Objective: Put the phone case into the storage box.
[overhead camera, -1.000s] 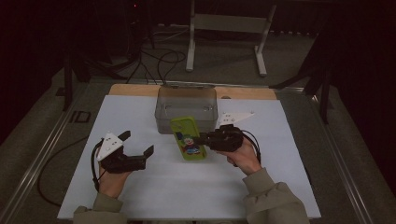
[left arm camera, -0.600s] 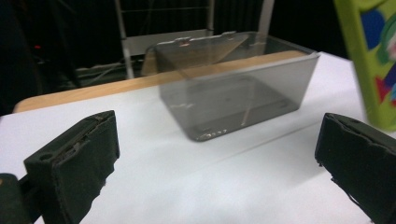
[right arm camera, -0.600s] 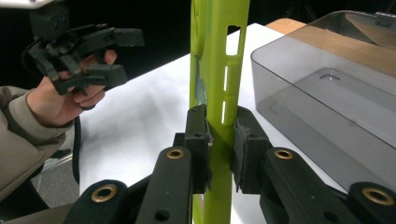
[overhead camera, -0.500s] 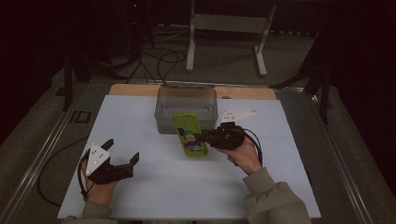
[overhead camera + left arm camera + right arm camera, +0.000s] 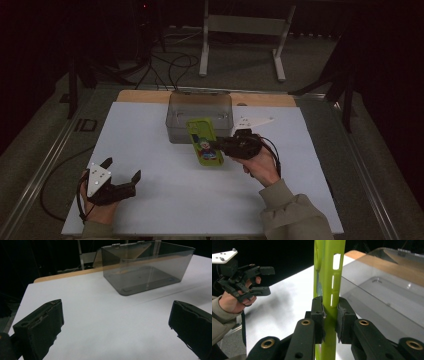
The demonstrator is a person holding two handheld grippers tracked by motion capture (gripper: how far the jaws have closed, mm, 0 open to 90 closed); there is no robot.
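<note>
Gripping the lime-green plastic phone case (image 5: 203, 142) by its edge, the right gripper (image 5: 224, 145) held it above the white table (image 5: 150, 145), just in front of the smoky transparent plastic box (image 5: 199, 112). The left gripper (image 5: 121, 175) rested near the table's front left corner, jaws wide apart around nothing.

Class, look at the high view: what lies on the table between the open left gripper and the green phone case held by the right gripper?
Nothing: in the high view, only bare white tabletop separates the left gripper from the bright green plastic phone case clamped in the right gripper.
</note>
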